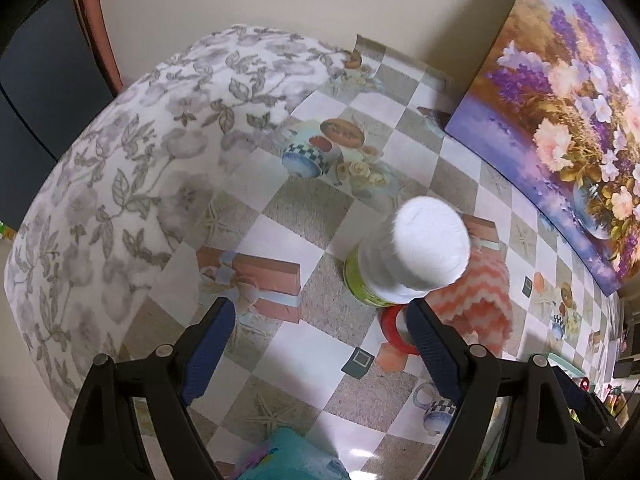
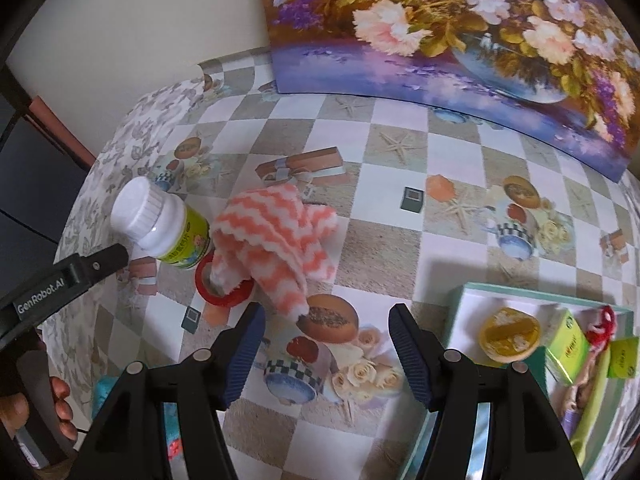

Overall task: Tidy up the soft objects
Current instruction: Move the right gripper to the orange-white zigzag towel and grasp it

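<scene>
Item: pink-and-white chevron cloth [image 2: 276, 236] — soft, crumpled in loose folds on the checked tablecloth [image 2: 400, 248]. Its long axis runs from 10 o'clock to 4 o'clock in the right wrist view, one folded end pointing down toward the right gripper [image 2: 326, 344].

At 8 o'clock a corner of the cloth drapes over a red tape roll [image 2: 214, 296]; at 9 o'clock, just beside it, stands a white-capped bottle [image 2: 160, 224] with a green label.

At 4 o'clock, well apart, a teal tray [image 2: 456, 304] holds small packets and an orange disc.

At 12 o'clock a flower painting [image 2: 440, 28] leans against the wall.

Right gripper: fingers spread, holding nothing, near the cloth's lower end. Left gripper [image 1: 320, 340]: fingers spread, holding nothing — bottle and cloth ahead at 1 o'clock.
</scene>
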A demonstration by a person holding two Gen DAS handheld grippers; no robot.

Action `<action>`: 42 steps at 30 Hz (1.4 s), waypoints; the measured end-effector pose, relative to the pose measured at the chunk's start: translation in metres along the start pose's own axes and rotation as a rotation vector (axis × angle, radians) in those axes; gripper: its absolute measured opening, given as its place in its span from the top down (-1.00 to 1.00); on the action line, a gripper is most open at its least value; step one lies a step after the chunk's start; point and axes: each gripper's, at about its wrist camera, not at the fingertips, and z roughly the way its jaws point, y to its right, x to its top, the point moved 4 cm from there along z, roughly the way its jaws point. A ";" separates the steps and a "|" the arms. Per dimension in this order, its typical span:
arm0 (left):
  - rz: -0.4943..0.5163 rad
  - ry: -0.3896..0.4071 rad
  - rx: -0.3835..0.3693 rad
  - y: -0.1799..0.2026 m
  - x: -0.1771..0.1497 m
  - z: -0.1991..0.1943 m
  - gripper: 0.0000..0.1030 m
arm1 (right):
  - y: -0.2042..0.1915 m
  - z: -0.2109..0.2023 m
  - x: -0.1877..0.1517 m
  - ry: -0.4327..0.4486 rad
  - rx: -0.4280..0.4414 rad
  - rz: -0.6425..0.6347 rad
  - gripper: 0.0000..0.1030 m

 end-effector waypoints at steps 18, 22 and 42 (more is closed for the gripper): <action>-0.056 -0.026 0.023 -0.013 0.005 0.019 -0.71 | -0.028 0.041 0.016 0.031 0.045 -0.086 -0.32; -0.064 -0.025 0.027 -0.015 0.005 0.020 -0.71 | -0.031 0.050 0.017 0.039 0.039 -0.098 -0.31; -0.069 -0.003 0.032 -0.012 0.005 0.013 -0.71 | -0.027 0.050 0.014 0.066 0.104 -0.088 0.83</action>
